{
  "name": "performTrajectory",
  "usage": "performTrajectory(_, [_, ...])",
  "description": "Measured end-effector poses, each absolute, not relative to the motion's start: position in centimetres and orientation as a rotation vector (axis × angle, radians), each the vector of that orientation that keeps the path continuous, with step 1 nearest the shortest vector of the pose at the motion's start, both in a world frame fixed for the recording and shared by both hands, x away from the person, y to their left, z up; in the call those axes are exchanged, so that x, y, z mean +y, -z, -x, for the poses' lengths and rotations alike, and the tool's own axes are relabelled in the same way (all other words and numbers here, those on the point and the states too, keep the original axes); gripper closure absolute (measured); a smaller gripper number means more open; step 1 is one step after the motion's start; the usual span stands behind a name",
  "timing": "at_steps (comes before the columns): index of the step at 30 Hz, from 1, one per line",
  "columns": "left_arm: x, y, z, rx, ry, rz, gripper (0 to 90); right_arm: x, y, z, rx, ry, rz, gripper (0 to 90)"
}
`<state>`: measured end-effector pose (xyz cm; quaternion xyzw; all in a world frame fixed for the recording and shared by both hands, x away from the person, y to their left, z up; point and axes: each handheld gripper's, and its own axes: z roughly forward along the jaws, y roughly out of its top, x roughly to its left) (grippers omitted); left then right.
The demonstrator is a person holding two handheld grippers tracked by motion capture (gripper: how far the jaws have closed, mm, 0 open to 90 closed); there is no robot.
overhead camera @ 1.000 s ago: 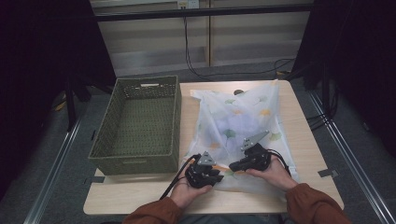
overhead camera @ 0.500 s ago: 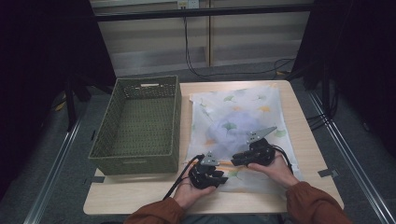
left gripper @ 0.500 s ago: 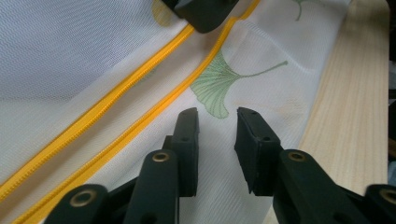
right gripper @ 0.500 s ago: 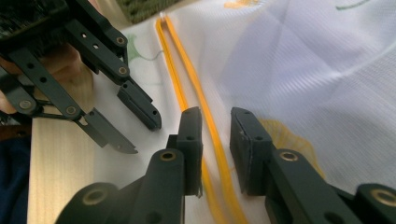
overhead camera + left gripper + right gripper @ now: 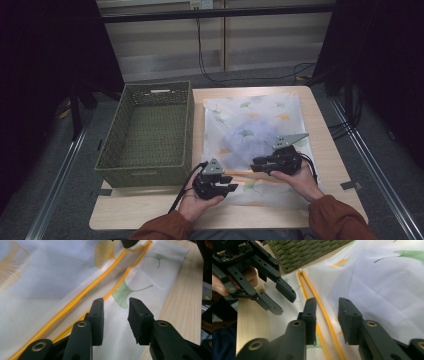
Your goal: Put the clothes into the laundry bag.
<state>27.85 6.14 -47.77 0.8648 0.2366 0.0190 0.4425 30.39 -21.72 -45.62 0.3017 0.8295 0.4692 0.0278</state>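
Lying flat in the centre-right of the high view, the mesh bag (image 5: 252, 135) is a translucent white rectangle printed with green and yellow ginkgo leaves, an orange zip (image 5: 82, 296) crossing its near end. Both grippers hover there: the left gripper (image 5: 220, 184) and right gripper (image 5: 260, 165) have just been opening, fingers (image 5: 97, 315) part-spread, nothing between them. A woven olive basket (image 5: 150, 127) sits left on the pale wooden worktop (image 5: 330, 150).
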Motion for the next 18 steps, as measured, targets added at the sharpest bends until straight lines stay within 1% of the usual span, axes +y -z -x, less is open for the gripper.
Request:
performTrajectory(3, [6.6,47.2,-27.8,0.585,-0.060,-2.120,60.8,-21.8,45.1,-29.9,2.524,-1.445,-0.934,60.5])
performTrajectory(6, [6.9,46.5,-27.7,0.597,-0.082,-2.113,51.8,-21.8,44.6,-29.3,2.478,-1.470,-0.935,56.3])
performTrajectory(7, [7.0,46.2,-27.6,0.598,-0.100,-2.113,49.7,-21.8,44.4,-29.2,2.466,-1.480,-0.931,55.6])
performTrajectory(9, [7.1,45.9,-27.6,0.590,-0.095,-2.100,46.8,-22.0,44.1,-28.9,2.437,-1.490,-0.940,53.3])
performTrajectory(14, [8.2,44.6,-26.8,0.601,-0.168,-2.082,37.0,-22.9,43.6,-28.0,2.353,-1.484,-0.987,54.1])
performTrajectory(18, [9.2,43.8,-26.7,0.618,-0.201,-2.040,32.9,-23.9,43.3,-27.2,2.292,-1.501,-1.001,50.0])
